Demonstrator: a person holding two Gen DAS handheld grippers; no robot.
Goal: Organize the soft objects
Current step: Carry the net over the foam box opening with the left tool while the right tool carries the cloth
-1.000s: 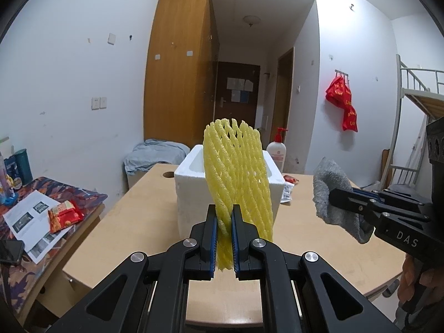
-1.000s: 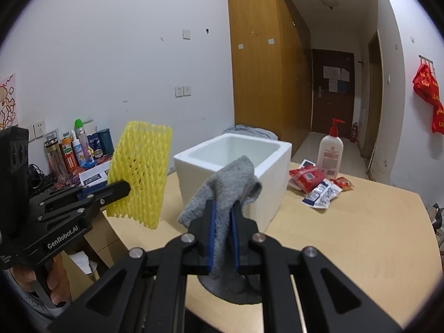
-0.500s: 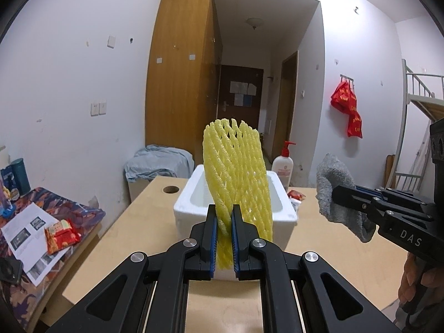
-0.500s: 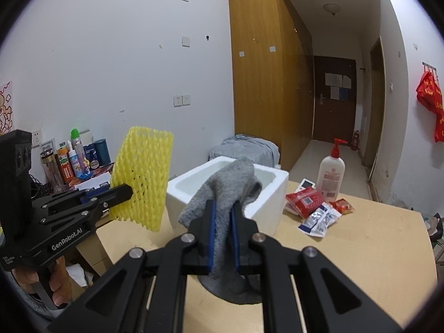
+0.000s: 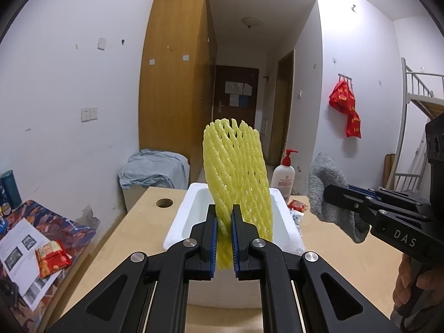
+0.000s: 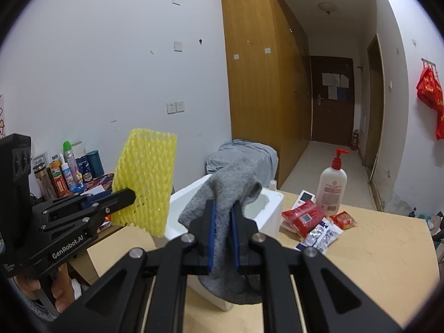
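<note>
Pale rectangular wooden table with a round hole near its far left corner, seen below both tools. White rectangular foam box, open-topped, stood on the table directly ahead of both grippers. Yellow foam mesh fruit sleeve, upright and raised above the box opening, pinched at its lower edge by the closed left gripper; same sleeve seen side-on from the right wrist, held off the box's left rim by the left gripper. Grey knitted cloth, bunched and drooping, clamped between the blue pads of the closed right gripper in front of the box; also visible to the right in the left wrist view, clear of the table, on the right gripper. White pump bottle with red nozzle upright behind the box's right side. Red and silver snack packets scattered on the table just beside the bottle. Small red packet on papers on a separate patterned surface at far left.
</note>
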